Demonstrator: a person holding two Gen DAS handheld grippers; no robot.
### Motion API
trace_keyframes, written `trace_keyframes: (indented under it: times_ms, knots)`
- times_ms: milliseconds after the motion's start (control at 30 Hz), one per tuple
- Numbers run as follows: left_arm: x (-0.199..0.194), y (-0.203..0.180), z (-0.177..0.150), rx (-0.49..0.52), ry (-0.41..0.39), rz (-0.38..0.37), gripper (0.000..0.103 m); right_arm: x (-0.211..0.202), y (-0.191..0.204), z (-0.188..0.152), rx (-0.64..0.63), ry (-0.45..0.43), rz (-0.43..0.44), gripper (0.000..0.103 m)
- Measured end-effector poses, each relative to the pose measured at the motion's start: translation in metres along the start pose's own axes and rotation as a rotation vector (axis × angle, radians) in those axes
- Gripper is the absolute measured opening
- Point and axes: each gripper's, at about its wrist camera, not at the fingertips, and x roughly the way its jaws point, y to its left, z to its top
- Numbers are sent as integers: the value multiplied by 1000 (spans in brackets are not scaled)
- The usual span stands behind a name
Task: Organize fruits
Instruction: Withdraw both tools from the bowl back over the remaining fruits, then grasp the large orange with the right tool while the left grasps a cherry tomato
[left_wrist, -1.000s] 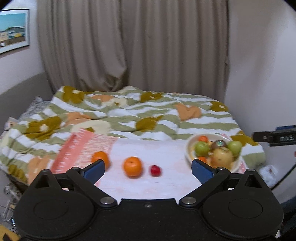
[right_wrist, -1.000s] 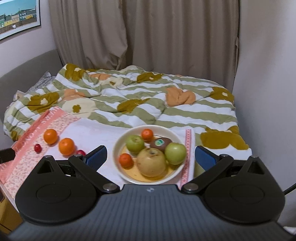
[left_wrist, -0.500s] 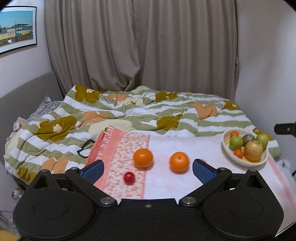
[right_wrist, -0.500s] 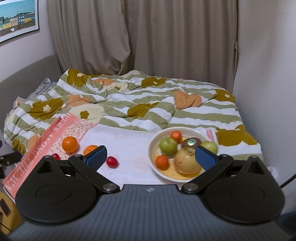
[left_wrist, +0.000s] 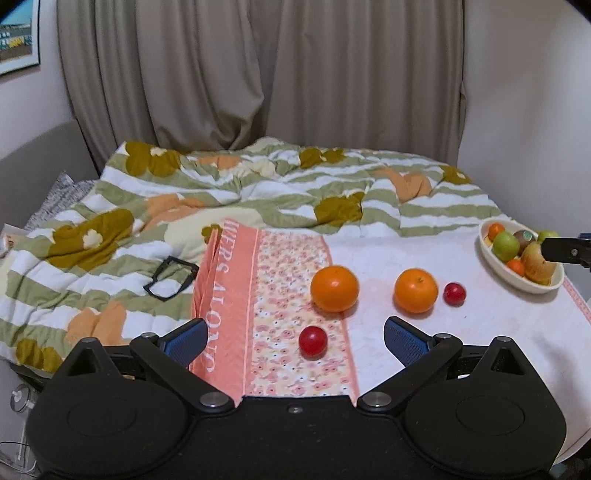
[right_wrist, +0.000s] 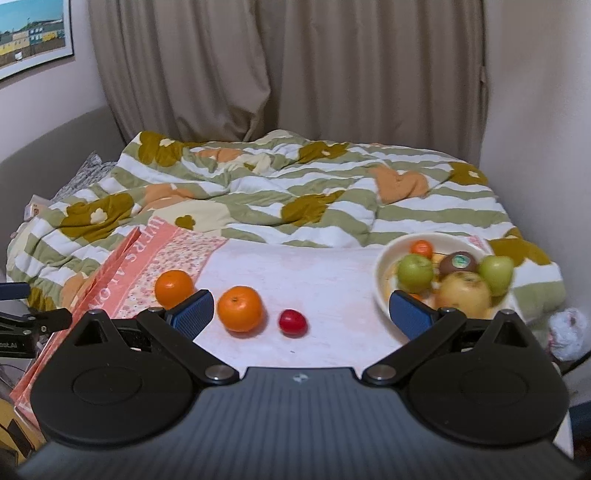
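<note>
- Orange skins stand out first: two oranges lie loose on the white cloth (left_wrist: 424, 343), the left orange (left_wrist: 334, 288) sitting right at the edge of the pink flowered band (left_wrist: 291, 280), the right orange (left_wrist: 415, 290) well onto the white.
- Two small red fruits lie with them: the near red fruit (left_wrist: 313, 341) rests on the flowered band in front of the left orange, and the far red fruit (left_wrist: 454, 293) sits just beside the right orange.
- My left tongs (left_wrist: 293, 338) are held apart with nothing between the blue pads, and the near red fruit lies in the gap as that camera sees it.
- My right tongs (right_wrist: 301, 312) are also spread wide and hold nothing; from there the right orange (right_wrist: 240, 308) and the far red fruit (right_wrist: 292, 321) lie between the pads.
- Only the left view shows the near red fruit (my right camera has it hidden behind the left finger), and only it shows the black glasses (left_wrist: 171, 277) on the striped quilt (left_wrist: 258, 188).
- Only the right view shows the cream bowl (right_wrist: 384, 273) close up: two green apples, a large yellow one, a brown kiwi with a sticker and small oranges, slightly blurred.
- From the left camera the bowl (left_wrist: 495, 262) sits far right on the cloth, well apart from the loose fruit, with a black bar of my right tongs crossing in front of it.
- Behind the bed hang beige curtains (right_wrist: 288, 70), with a framed picture (right_wrist: 33, 33) on the wall at left.
</note>
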Motion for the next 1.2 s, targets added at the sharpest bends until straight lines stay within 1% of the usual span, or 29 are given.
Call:
trace_keyframes:
  times_ms: [167,267,367,433,500,633,667,700,767,933,1000,1067,1200]
  knots:
    - [29,5,-4,4,43,-19,101,39,19,-6,-64,14,28,103]
    - [47,2,-5,8,63,-9,96,64,26,-10,-109,35,58,103]
    - [66,-2,-4,1,81,-2,95,89,29,-11,-145,60,101,103]
    - [78,-7,-3,3,96,0,91,104,31,-11,-176,74,126,103]
    - [89,-11,-3,8,116,1,84,116,34,-11,-205,90,147,103]
    - [106,-17,-3,8,151,7,75,139,34,-12,-234,125,187,103]
    - [110,-18,-3,7,163,9,71,143,33,-12,-238,133,196,103]
    - [113,-19,-4,7,172,9,66,148,33,-12,-242,140,204,103]
    - [119,-21,-5,9,190,12,60,155,33,-12,-254,153,222,103]
    - [128,-21,-8,2,218,23,51,167,38,-13,-296,178,255,103]
    - [132,-20,-9,-2,230,24,39,170,40,-14,-306,187,262,103]
    - [134,-18,-10,-15,242,15,35,173,40,-14,-309,193,268,103]
    - [133,-16,-9,-27,244,3,34,176,42,-15,-315,199,269,103]
